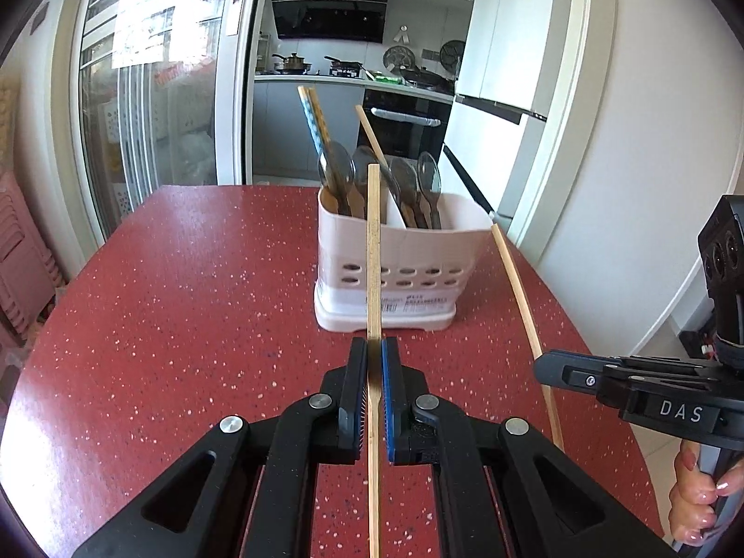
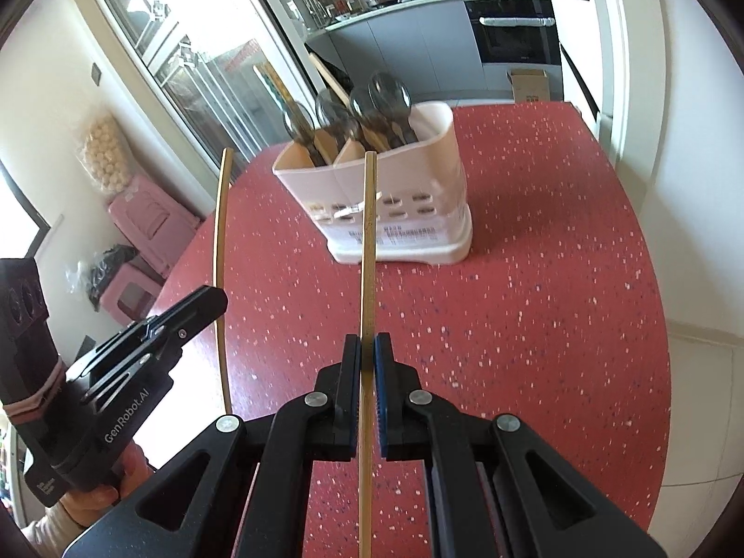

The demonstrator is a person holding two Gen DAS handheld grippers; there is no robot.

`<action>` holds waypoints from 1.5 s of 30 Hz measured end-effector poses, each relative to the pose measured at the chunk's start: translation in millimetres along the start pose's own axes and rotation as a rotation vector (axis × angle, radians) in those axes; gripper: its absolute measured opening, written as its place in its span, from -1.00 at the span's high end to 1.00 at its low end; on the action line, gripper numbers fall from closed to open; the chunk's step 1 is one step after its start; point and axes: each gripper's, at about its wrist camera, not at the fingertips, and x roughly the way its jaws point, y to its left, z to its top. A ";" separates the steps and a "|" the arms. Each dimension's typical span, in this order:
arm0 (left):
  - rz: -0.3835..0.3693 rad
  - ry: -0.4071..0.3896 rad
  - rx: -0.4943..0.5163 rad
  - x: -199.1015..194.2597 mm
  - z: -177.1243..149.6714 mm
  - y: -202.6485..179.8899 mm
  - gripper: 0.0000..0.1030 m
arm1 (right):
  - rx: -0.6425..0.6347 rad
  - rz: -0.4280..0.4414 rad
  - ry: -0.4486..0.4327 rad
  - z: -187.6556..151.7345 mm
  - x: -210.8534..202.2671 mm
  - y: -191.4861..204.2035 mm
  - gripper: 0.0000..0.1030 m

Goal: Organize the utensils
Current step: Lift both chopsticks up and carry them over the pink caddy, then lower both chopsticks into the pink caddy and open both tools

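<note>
Chopsticks are the matter here — one bamboo stick in each pair of tongs. Nearest in the left wrist view, the left tongs (image 1: 374,348) are closed on the left chopstick (image 1: 373,251), which runs straight toward twelve o'clock, its tip in front of the holder. The right tongs (image 2: 367,344) are likewise clamped on the right chopstick (image 2: 368,242); both sticks are held well back from their far tips, above the red counter (image 1: 186,307).

Such a long free end is the likely trouble: a small tilt of the wrist would swing the tip wide, so it could knock the rim instead of dropping inside, or the thin stick could pivot between the pads.

Further off at twelve o'clock stands the white utensil holder (image 1: 395,251), its compartments already crowded with spoons (image 1: 430,176) and other chopsticks (image 1: 316,121). A descending tip might catch on a spoon bowl and jam — or push the light holder over. Coming in together, the two sticks could also cross.
</note>
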 end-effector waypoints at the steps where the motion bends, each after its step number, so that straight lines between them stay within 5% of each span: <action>1: -0.003 -0.001 -0.004 0.6 2.3 0.8 0.31 | -0.001 0.002 -0.007 2.3 -1.2 0.1 0.88; 30: 0.030 -0.139 -0.047 13.3 88.3 18.4 0.31 | 0.002 0.086 -0.201 106.2 -20.1 -6.0 0.88; 36: 0.028 -0.211 -0.067 22.5 119.8 22.6 0.31 | 0.001 0.116 -0.290 133.1 -19.6 -5.7 0.88; 45: 0.037 -0.270 -0.070 57.8 149.8 21.9 0.31 | -0.044 0.034 -0.446 164.2 -0.1 -3.9 0.88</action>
